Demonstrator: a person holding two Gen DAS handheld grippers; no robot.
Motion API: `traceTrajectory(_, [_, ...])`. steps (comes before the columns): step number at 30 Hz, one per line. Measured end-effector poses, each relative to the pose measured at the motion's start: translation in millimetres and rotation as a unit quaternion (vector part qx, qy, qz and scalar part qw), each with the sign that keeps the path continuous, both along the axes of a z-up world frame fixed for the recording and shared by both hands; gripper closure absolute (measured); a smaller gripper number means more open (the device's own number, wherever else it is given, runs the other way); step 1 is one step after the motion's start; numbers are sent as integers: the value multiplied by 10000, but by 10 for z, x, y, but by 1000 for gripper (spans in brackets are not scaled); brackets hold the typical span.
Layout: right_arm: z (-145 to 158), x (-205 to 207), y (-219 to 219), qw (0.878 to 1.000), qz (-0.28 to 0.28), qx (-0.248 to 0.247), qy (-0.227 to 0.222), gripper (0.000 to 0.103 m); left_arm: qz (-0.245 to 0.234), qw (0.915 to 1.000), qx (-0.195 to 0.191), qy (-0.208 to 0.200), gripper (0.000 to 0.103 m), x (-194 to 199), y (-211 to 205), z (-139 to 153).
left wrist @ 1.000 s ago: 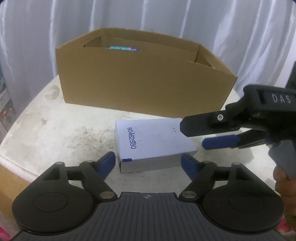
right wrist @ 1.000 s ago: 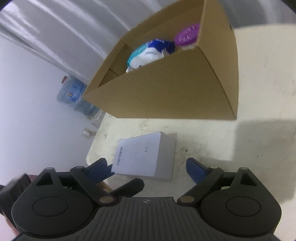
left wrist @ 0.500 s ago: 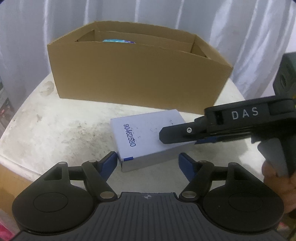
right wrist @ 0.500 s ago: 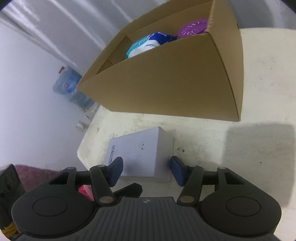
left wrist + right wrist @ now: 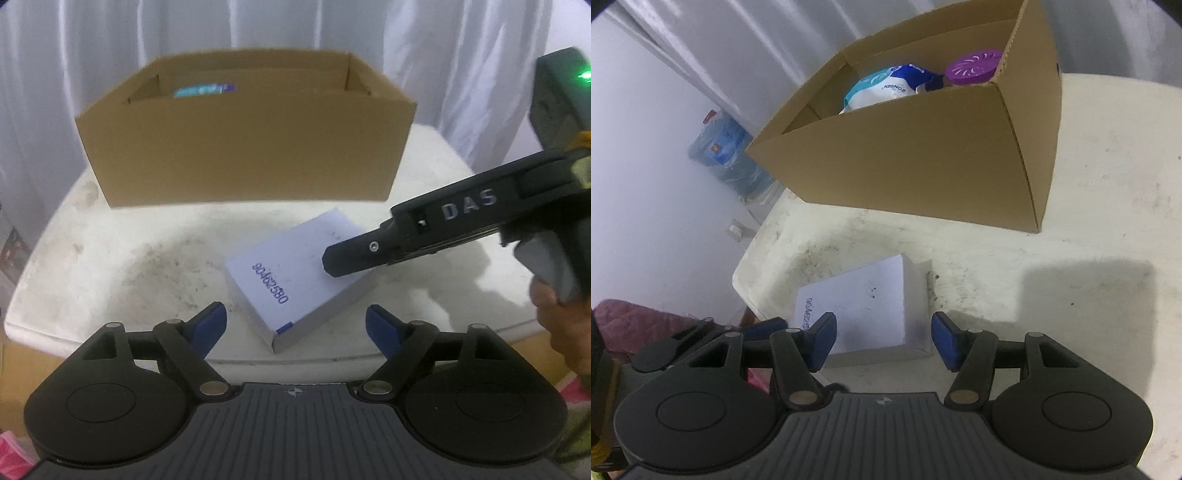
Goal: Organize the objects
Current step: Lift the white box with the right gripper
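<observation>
A flat white box (image 5: pixel 295 273) with a blue printed number lies on the white table (image 5: pixel 110 258), one corner towards my left gripper (image 5: pixel 297 326). The left jaws are opening, and only that corner sits between them, untouched. In the right wrist view the same box (image 5: pixel 871 306) lies under and between the fingers of my right gripper (image 5: pixel 882 341). Its left pad overlaps the box top and its right pad stands beside the box's right edge, with a gap showing. One black finger (image 5: pixel 354 254) of the right gripper reaches over the box top in the left wrist view.
An open brown carton (image 5: pixel 243 155) stands behind the box, holding a white and blue pouch (image 5: pixel 886 86) and a purple round lid (image 5: pixel 973 66). A person's hand (image 5: pixel 565 332) holds the right gripper. The table edge runs close below the box. A water bottle (image 5: pixel 727 155) stands on the floor.
The right jaws narrowed and came in over the box. In the left wrist view the box now lies turned, corner forward. The left jaws stand wider than half a second ago.
</observation>
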State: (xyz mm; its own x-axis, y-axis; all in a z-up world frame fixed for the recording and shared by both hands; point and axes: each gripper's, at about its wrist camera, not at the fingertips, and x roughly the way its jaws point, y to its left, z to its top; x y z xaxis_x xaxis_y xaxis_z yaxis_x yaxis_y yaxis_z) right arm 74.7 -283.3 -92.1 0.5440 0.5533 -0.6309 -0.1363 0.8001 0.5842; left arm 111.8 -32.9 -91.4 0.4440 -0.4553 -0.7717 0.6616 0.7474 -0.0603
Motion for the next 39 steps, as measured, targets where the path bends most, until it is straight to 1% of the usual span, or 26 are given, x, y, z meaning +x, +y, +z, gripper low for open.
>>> traceTrajectory(2, [-27,22,17,10000,-40,0,32,42,34,9999,78,84,20,67,-27,-77])
traceTrajectory(4, [-39,54,26,9999,-86,48,51,42,88,9998,143,85,20,98,-38,-120])
traceTrajectory(6, [-49,76,33,9999,-130,87,46,42,161,9998,105,110,23,118,-28,-141])
traceTrajectory(7, [-50,81,31,9998,-152,101,29,42,191,9997,79,137,27,133,-20,-154])
traceTrajectory(9, [-47,95,54,9999,-138,63,-10,41,229,9997,44,117,30,134,-10,-158])
traceTrajectory(11, [-40,94,84,9999,-90,-2,-49,40,180,9997,-6,133,36,121,-18,-142])
traceTrajectory(12, [-34,88,99,9999,-69,-39,-66,40,195,9997,26,116,37,103,-31,-133])
traceTrajectory(15, [-24,46,114,10000,-21,-75,-49,39,177,9996,191,68,37,34,-59,-114])
traceTrajectory(19, [-10,-32,117,9999,50,-120,-28,40,136,9996,185,159,36,-23,-29,-103])
traceTrajectory(21, [-6,-55,93,9999,29,-88,-41,40,153,9996,192,167,33,-8,-37,-107])
traceTrajectory(23, [-9,-53,50,9999,-86,-25,-45,40,169,9995,215,180,27,13,-53,-114])
traceTrajectory(27, [-37,-17,10,9998,-179,35,7,40,146,9992,271,240,21,66,-87,-133])
traceTrajectory(31, [-48,-16,51,9999,-118,43,-28,40,134,9993,232,253,21,71,-114,-142])
traceTrajectory(33, [-49,-15,82,9999,-88,50,-46,40,124,9994,261,195,20,61,-124,-150])
traceTrajectory(35, [-31,-28,125,9999,-78,-69,-106,38,120,9994,291,160,20,61,-135,-159])
traceTrajectory(39, [-26,-41,157,9997,-106,-149,-146,37,164,9993,271,179,21,60,-138,-156])
